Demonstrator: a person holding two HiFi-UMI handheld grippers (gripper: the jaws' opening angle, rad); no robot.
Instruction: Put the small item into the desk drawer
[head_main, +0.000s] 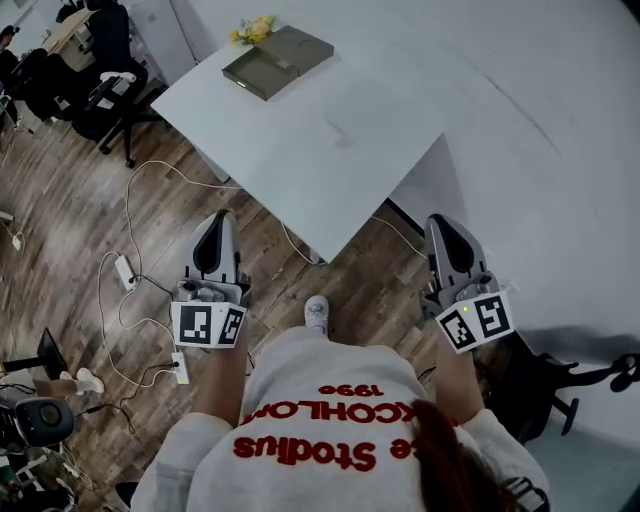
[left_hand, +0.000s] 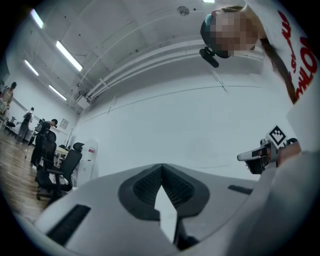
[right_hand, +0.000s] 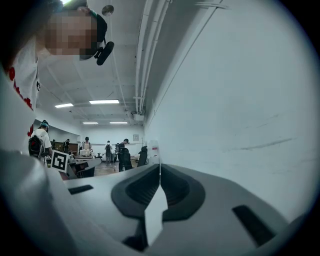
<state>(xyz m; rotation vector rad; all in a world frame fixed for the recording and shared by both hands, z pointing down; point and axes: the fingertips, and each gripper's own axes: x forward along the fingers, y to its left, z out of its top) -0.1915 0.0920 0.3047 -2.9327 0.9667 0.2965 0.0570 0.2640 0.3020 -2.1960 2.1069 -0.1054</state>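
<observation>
Walking up to the white desk (head_main: 330, 150) seems to be the step in hand. The left gripper (head_main: 221, 218) and right gripper (head_main: 438, 222) are both carrying nothing, jaws pressed together. A yellow item (head_main: 253, 30), probably the small thing, is lying just beside a grey box (head_main: 278, 60) at the far corner. Next comes reaching it and opening a jaw. Only the head view is showing these; both gripper views are facing bare wall (right_hand: 240, 100).

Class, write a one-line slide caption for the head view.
Left gripper and right gripper, both shut and empty, held before the white desk bearing a grey box.
</observation>
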